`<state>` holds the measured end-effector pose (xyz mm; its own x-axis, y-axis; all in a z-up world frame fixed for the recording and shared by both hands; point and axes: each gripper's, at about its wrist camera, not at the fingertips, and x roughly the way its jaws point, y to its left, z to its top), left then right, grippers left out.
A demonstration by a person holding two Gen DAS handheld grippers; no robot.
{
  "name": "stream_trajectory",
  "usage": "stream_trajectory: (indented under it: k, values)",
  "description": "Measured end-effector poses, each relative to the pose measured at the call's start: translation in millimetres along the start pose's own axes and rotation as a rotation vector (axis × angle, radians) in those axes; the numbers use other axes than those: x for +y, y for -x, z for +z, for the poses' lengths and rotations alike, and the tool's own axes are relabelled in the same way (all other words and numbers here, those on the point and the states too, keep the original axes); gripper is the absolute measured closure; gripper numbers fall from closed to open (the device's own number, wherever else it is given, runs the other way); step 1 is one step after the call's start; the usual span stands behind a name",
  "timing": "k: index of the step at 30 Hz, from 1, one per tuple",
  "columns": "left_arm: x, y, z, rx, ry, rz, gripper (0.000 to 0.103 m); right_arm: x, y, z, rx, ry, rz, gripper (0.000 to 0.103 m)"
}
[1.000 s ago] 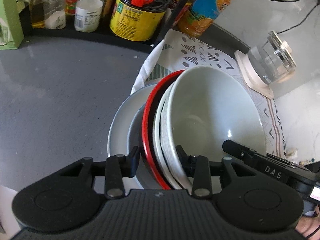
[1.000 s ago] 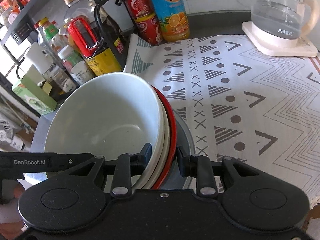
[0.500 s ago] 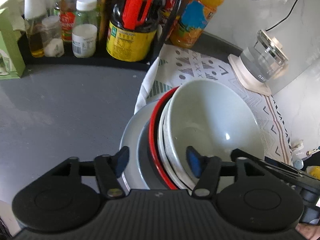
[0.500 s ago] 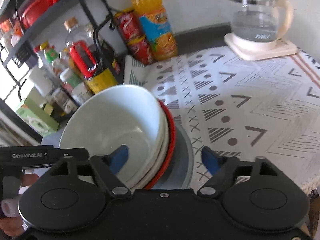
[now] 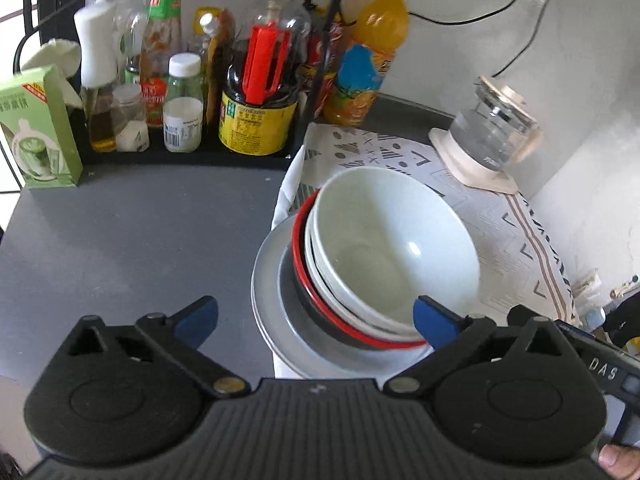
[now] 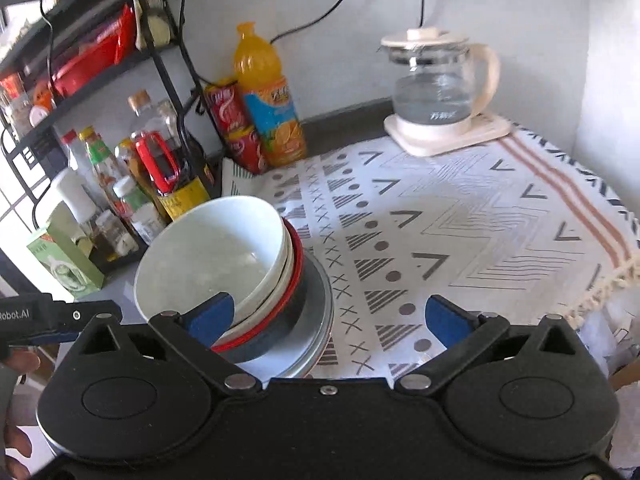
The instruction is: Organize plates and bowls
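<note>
A stack of dishes stands on the counter at the cloth's left edge: a pale white bowl (image 5: 392, 248) on top, white bowls under it, a red-rimmed dark bowl (image 5: 308, 304), and grey plates (image 5: 268, 292) at the bottom. The stack also shows in the right wrist view, with the top bowl (image 6: 208, 264) and plates (image 6: 320, 312). My left gripper (image 5: 316, 320) is open and empty, just short of the stack's near side. My right gripper (image 6: 328, 320) is open and empty, pulled back above the stack's right side.
A black rack (image 5: 180, 152) with sauce bottles and jars lines the back left. A green carton (image 5: 36, 128) stands at the left. An orange juice bottle (image 6: 268, 100) and a glass kettle (image 6: 436, 88) stand at the back of the patterned cloth (image 6: 460, 240).
Both grippers were shut on the stack's rims a second ago; they have opened wide and drawn back and up. The stack now rests on the counter on its own.
</note>
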<state>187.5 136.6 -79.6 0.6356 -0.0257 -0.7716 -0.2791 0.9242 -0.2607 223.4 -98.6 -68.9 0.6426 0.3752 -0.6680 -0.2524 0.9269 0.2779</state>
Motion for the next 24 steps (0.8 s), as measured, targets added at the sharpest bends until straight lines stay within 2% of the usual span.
stream_trajectory:
  k: [4,7,9,11,17,21,24]
  values:
    - [-4,20,-10,-0.024,-0.022,-0.010,0.000,-2,24,-5,-0.034,-0.011,-0.069,0.000]
    - [-7,33,-17,-0.035,-0.036,-0.028,0.000,-6,43,-12,-0.061,-0.029,-0.075,0.000]
    - [-13,41,-22,-0.063,-0.089,-0.002,0.000,-7,54,-16,-0.075,-0.034,-0.091,0.000]
    - [-15,48,-26,-0.064,-0.078,-0.021,0.000,-6,64,-21,-0.095,-0.019,-0.119,0.000]
    - [-23,75,-41,-0.095,-0.097,-0.048,0.000,-6,91,-37,-0.127,-0.029,-0.121,0.000]
    - [-24,90,-51,-0.132,-0.145,-0.015,0.000,-4,108,-49,-0.147,-0.015,-0.121,0.000]
    - [-18,97,-57,-0.127,-0.139,-0.036,0.000,-3,117,-57,-0.151,0.003,-0.127,0.000]
